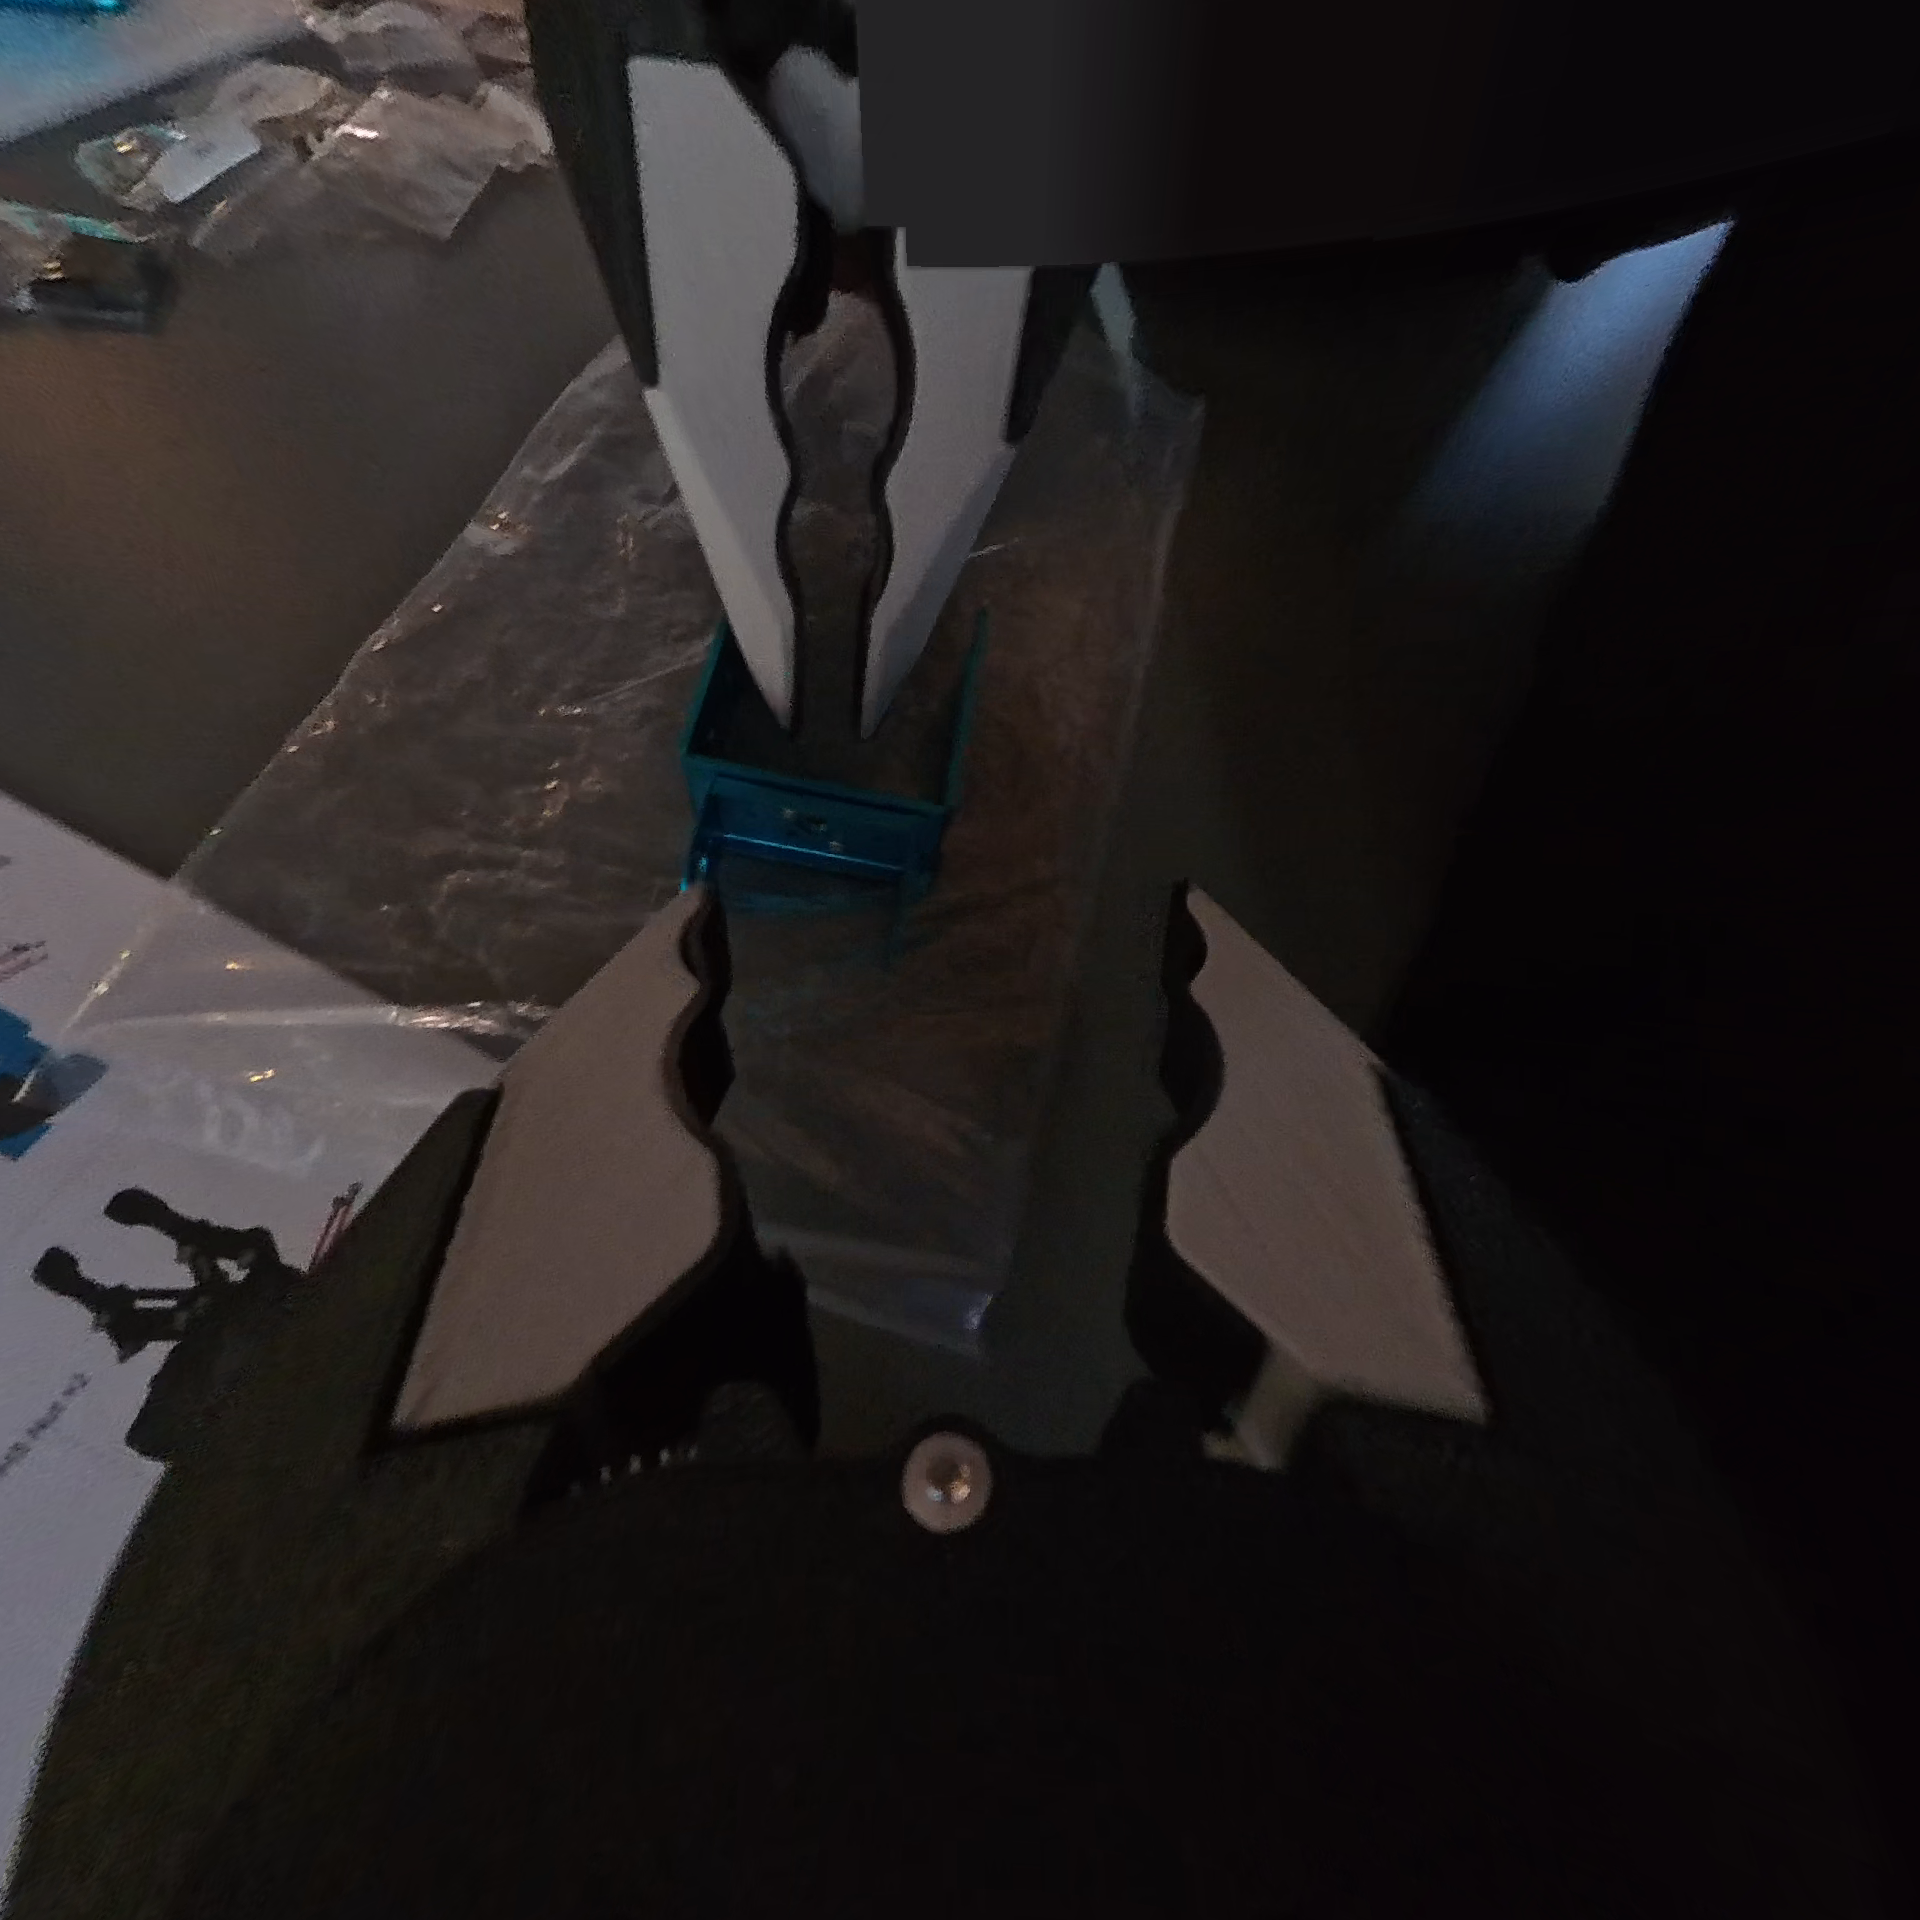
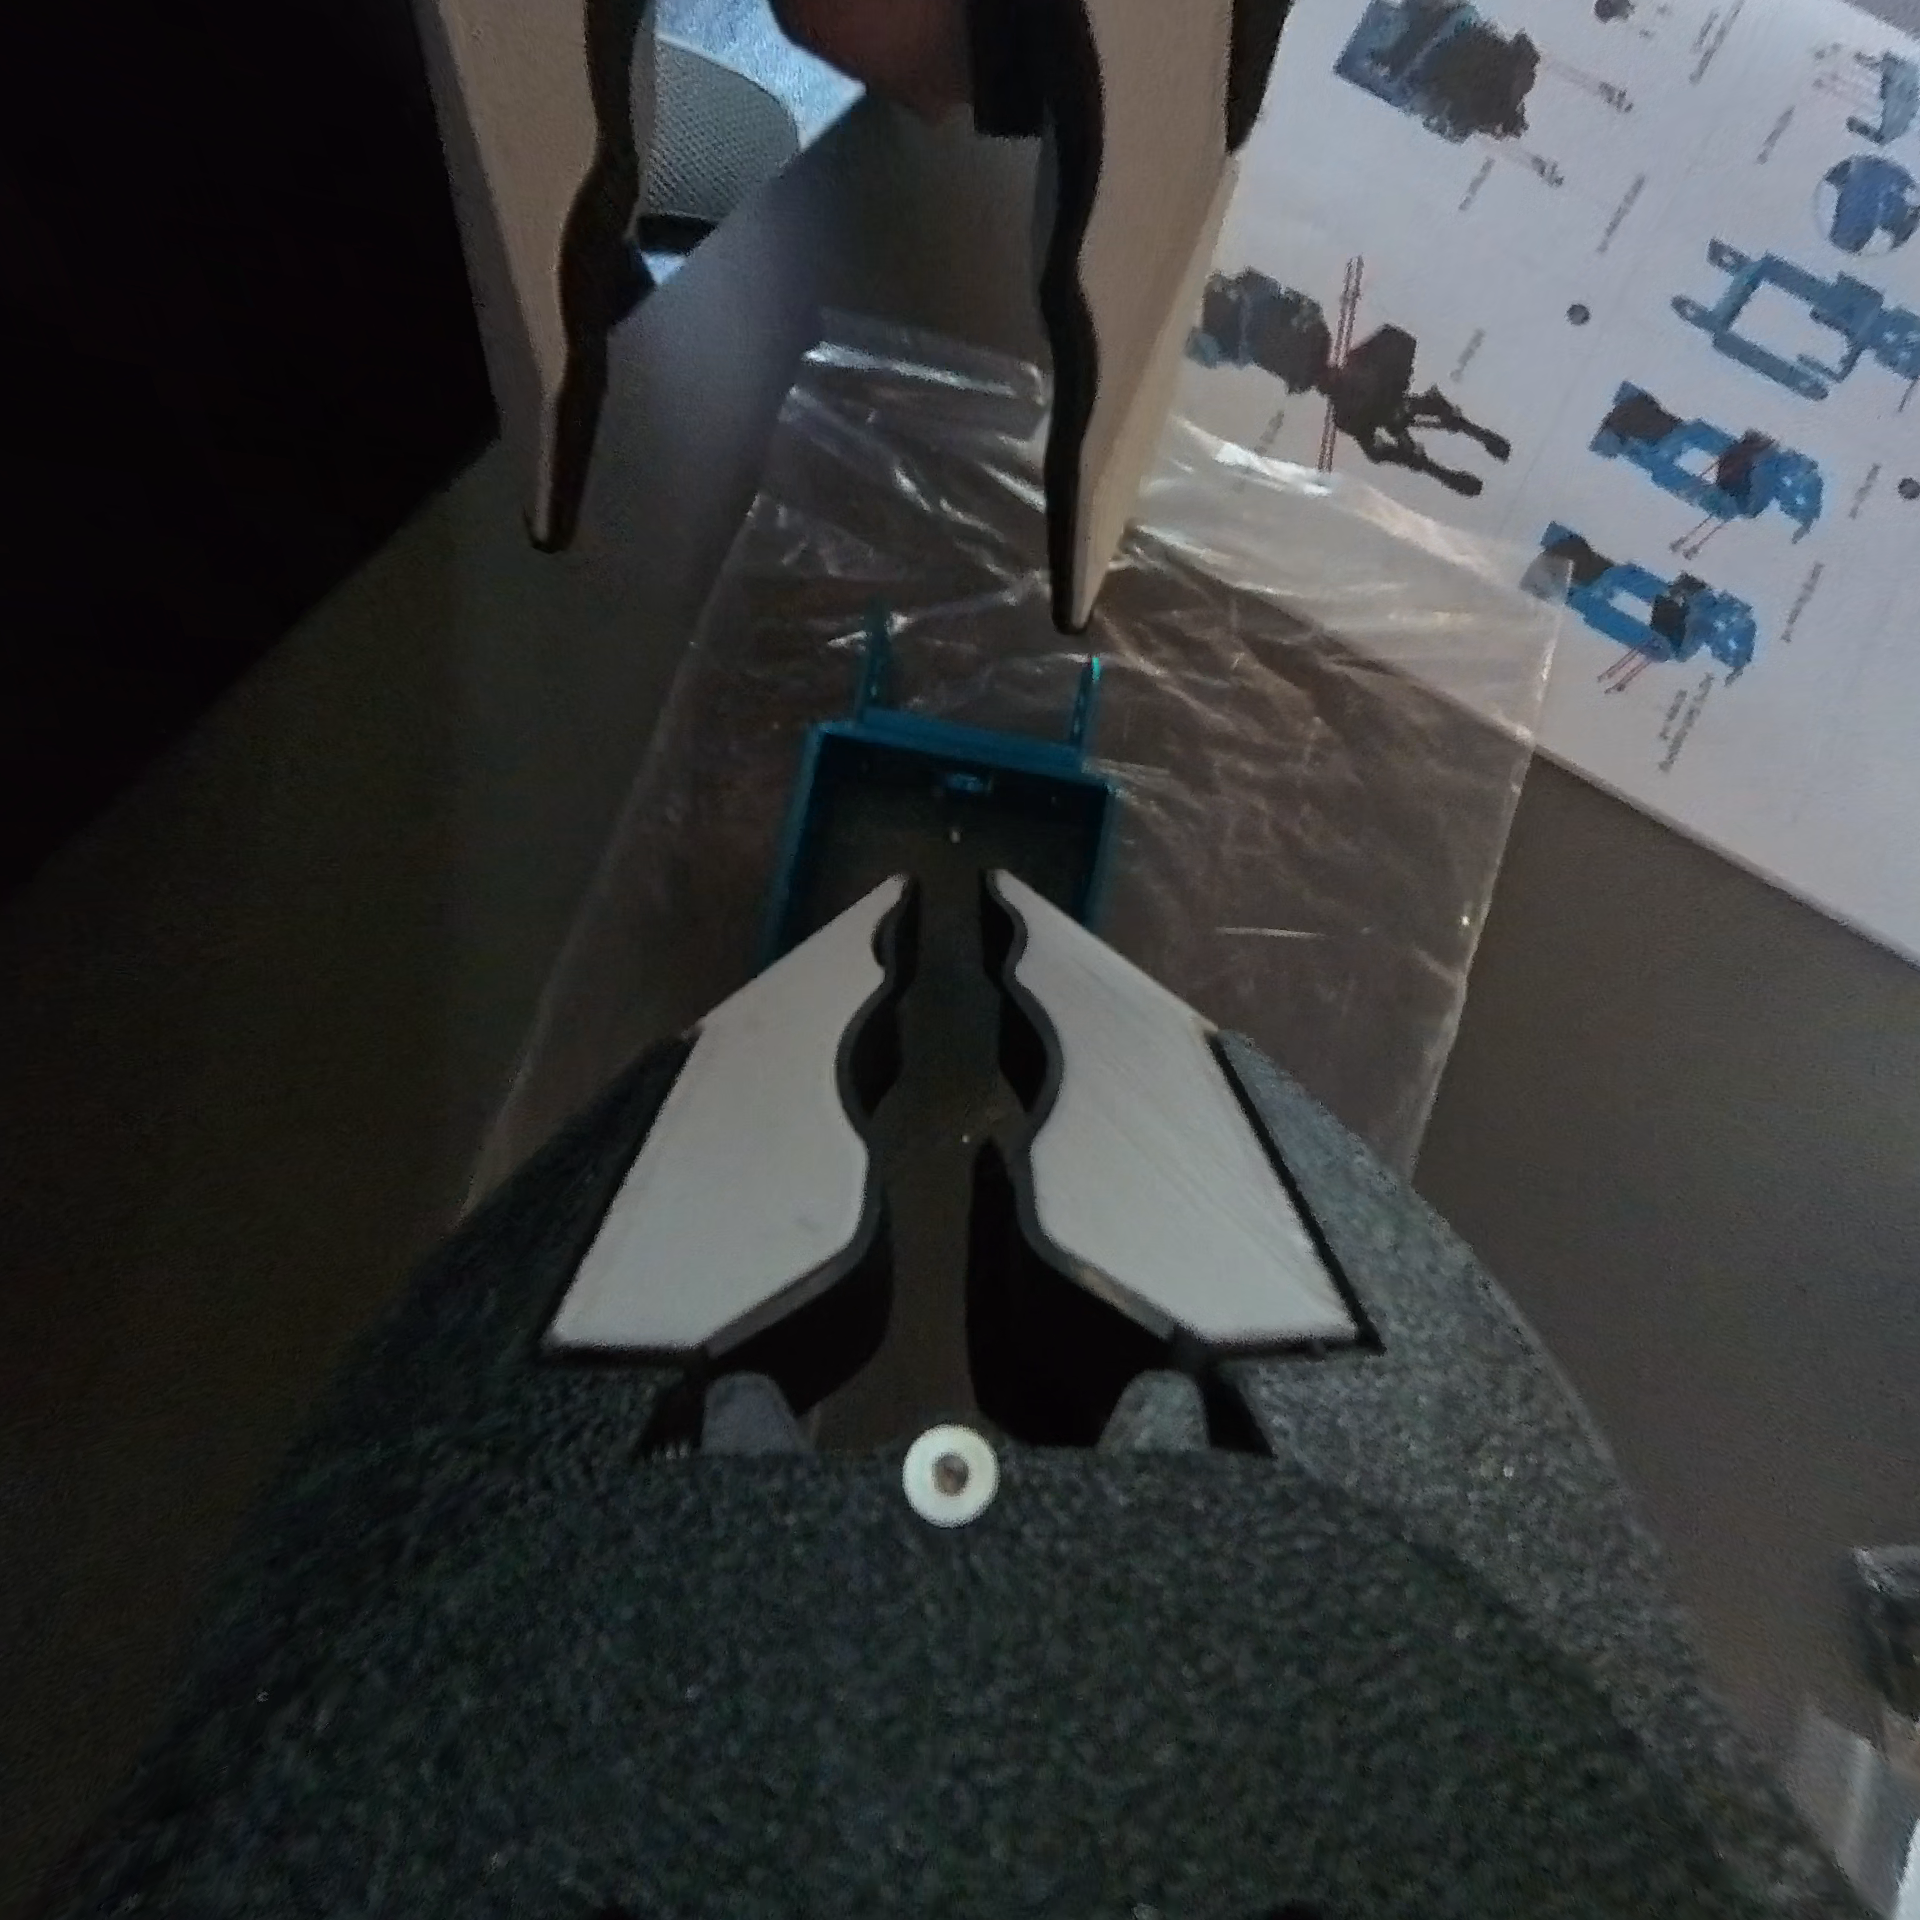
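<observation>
One blue metal bracket lies on a clear plastic bag, which is spread flat on a dark brown table. The bracket is a shallow open frame with a cross wall and two thin prongs sticking out past that wall.

The right gripper reaches in from the frame's open end. Its two white fingers stand narrow, with a slim gap between them, and their tips sit inside the frame between its two side walls. Whether they touch the metal cannot be told.

The left gripper faces it from the pronged end, its fingers spread wide. One fingertip is just beside a corner of the bracket; the other hangs over the bag, clear of the prongs. It holds nothing. Between the two grippers the bracket is closed in on both ends, with open bag surface to either side.

One large white printed sheet with blue and black part drawings lies under the bag's far edge. Several small crumpled bags sit well apart at the table's far side.
</observation>
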`<action>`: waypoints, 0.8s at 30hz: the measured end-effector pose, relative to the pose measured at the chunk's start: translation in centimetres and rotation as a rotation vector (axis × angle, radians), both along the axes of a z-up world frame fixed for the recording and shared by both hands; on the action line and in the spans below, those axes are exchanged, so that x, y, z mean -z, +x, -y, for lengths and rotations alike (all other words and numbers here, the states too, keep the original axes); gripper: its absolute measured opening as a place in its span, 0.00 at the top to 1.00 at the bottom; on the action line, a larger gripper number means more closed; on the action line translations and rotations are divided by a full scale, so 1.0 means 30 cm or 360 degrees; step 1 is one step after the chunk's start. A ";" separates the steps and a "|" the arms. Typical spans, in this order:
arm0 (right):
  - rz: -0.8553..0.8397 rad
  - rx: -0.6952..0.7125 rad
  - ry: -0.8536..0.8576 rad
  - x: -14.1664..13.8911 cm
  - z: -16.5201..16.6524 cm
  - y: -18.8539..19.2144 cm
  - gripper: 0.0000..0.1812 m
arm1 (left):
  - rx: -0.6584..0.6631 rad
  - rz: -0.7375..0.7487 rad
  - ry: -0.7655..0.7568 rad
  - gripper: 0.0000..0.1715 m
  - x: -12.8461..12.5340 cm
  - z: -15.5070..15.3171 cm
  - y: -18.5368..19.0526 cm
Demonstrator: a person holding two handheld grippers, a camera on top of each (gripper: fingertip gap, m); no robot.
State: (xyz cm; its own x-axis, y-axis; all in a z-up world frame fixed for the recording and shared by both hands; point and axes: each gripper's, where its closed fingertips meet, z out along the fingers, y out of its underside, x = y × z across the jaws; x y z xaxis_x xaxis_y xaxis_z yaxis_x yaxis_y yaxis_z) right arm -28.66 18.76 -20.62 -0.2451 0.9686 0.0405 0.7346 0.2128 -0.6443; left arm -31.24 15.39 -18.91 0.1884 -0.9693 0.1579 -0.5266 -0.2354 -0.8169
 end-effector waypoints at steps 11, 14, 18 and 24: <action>-0.0067 0.0001 0.0003 0.001 0.011 -0.065 0.93 | 0.0077 0.0042 -0.0039 0.51 -0.001 0.042 0.014; -0.0019 -0.0009 0.0038 0.011 0.015 -0.053 0.93 | 0.0062 0.0035 -0.0061 0.51 0.013 0.053 0.022; 0.0054 0.0013 0.0043 0.030 0.006 -0.036 0.93 | 0.0042 -0.0005 -0.0055 0.51 0.042 0.058 0.027; 0.0060 0.0021 0.0020 0.030 0.004 -0.035 0.94 | 0.0028 0.0030 -0.0066 0.51 0.035 0.053 0.042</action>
